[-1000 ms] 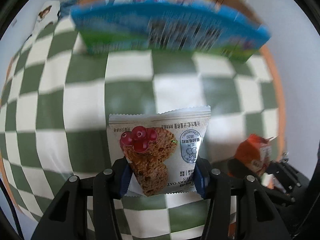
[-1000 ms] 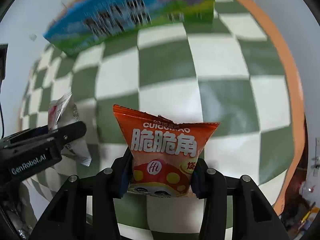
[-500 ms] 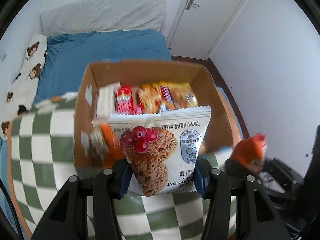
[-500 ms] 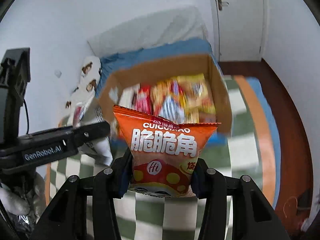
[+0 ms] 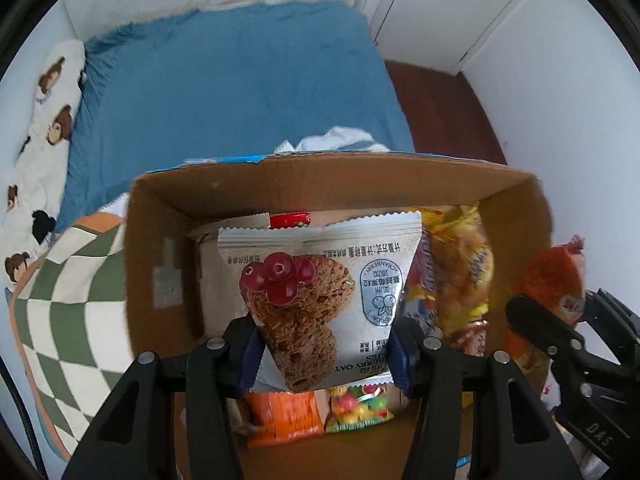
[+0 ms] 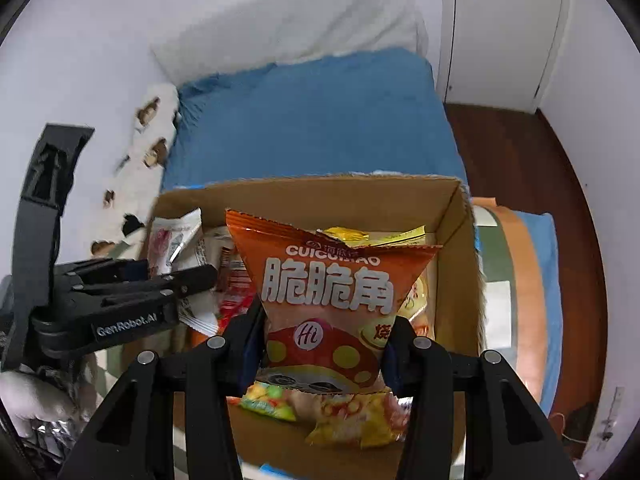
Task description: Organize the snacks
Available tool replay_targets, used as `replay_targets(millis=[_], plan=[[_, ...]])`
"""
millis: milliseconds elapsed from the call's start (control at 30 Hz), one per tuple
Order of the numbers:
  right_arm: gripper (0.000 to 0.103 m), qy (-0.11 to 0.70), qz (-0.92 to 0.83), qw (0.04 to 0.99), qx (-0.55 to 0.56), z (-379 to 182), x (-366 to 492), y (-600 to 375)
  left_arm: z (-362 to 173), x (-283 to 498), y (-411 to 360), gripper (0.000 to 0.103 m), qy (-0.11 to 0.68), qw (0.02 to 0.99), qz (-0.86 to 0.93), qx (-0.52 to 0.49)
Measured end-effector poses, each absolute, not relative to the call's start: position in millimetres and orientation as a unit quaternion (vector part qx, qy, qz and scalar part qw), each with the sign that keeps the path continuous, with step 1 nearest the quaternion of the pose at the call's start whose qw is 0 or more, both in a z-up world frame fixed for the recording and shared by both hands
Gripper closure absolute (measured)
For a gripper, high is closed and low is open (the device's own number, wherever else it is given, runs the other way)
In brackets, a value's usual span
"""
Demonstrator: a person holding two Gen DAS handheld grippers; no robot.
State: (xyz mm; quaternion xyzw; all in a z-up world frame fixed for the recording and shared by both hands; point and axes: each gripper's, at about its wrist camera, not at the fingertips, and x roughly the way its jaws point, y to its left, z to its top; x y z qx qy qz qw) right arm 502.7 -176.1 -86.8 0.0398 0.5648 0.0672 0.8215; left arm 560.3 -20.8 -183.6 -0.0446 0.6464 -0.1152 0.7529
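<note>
My left gripper [image 5: 322, 354] is shut on a white cranberry oat cookie packet [image 5: 320, 292] and holds it over the left part of an open cardboard box [image 5: 152, 248]. My right gripper [image 6: 322, 346] is shut on an orange chip bag [image 6: 328, 288] with white Chinese letters, over the right part of the same cardboard box [image 6: 456, 264]. Each gripper shows in the other's view: the right gripper [image 5: 560, 320] with its orange bag at the right edge, the left gripper [image 6: 176, 276] with its white packet at the left. Several snack packets lie inside the box.
The box stands on a green and white checked cloth [image 5: 60, 320] with an orange border. Behind it lies a blue bed [image 5: 232, 92] with a bear-print pillow [image 5: 44, 120]. White walls, a door [image 6: 500, 28] and brown floor [image 6: 560, 208] are to the right.
Both grippers have carried their packets from above the checked cloth forward to above the open box. The box interior now fills the lower part of both views.
</note>
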Motion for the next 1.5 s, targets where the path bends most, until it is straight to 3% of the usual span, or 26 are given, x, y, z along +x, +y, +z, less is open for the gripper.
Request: replay_targets(millis=[233,467,500,533,567,600,667,1033,1500], plan=[[0.052,0.626,0.069,0.776,0.037,-152,545,-182,-219,578,-24,0.054,0.680,0.725,-0.108,-0.038],[0.051,0.650,0.071,0.757,0.019,-175,561,-182,-234,580,-25,0.052,0.691,0.716,-0.099,-0.029],[0.040,0.653,0.070,0.754,0.014,-176,562,-182,-235,579,-24,0.043,0.694,0.714,-0.092,-0.029],[0.016,0.656,0.066,0.752,0.005,-178,564,-181,-236,579,-24,0.030,0.696,0.712,-0.089,-0.032],[0.007,0.655,0.063,0.753,-0.001,-177,560,-180,-236,578,-23,0.025,0.694,0.714,-0.087,-0.033],[0.005,0.652,0.060,0.756,-0.007,-176,560,-180,-234,577,-22,0.020,0.689,0.719,-0.084,-0.034],[0.005,0.648,0.049,0.760,-0.014,-174,557,-181,-232,575,-21,0.013,0.685,0.723,-0.080,-0.033],[0.005,0.634,0.038,0.772,0.000,-161,528,-190,-203,533,-16,0.012,0.653,0.753,-0.076,-0.029],[0.005,0.526,0.025,0.850,-0.005,-99,432,-186,-124,421,-17,0.012,0.539,0.840,-0.058,0.002]])
